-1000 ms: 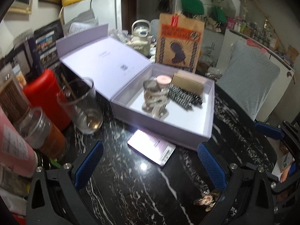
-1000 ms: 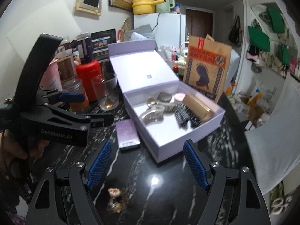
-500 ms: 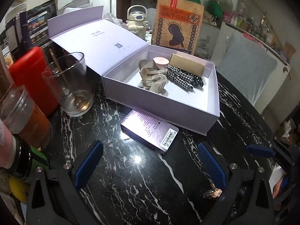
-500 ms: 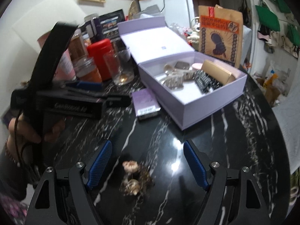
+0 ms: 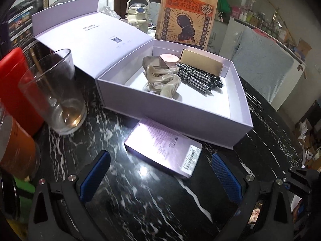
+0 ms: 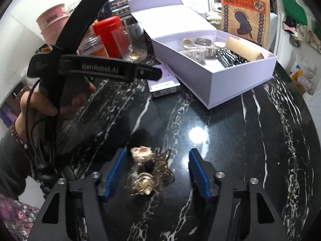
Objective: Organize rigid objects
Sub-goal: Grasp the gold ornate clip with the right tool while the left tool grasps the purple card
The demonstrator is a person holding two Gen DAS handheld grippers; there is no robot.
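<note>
An open lilac box [image 5: 200, 120] [image 6: 230, 80] holds beige hair claws [image 5: 162, 78], a checked hair tie [image 5: 196, 76] and a tan carton [image 5: 200, 62]. A small shiny purple box [image 5: 162, 144] [image 6: 164, 80] lies flat on the black marble table in front of it. My left gripper [image 5: 160, 172] is open, its blue pads just short of the purple box. A small shell-like hair clip [image 6: 148, 172] lies on the table between the open pads of my right gripper [image 6: 158, 172], which does not touch it.
An empty glass [image 5: 54, 92], a red canister [image 5: 12, 84] and jars stand at the left. A printed paper bag [image 5: 186, 14] and a cream kettle [image 5: 138, 16] stand behind the box. The left gripper's body [image 6: 90, 68] crosses the right wrist view.
Both grippers have moved down and forward. The left one has closed in on the purple box. The right one has come over the hair clip, which now lies between its pads.
</note>
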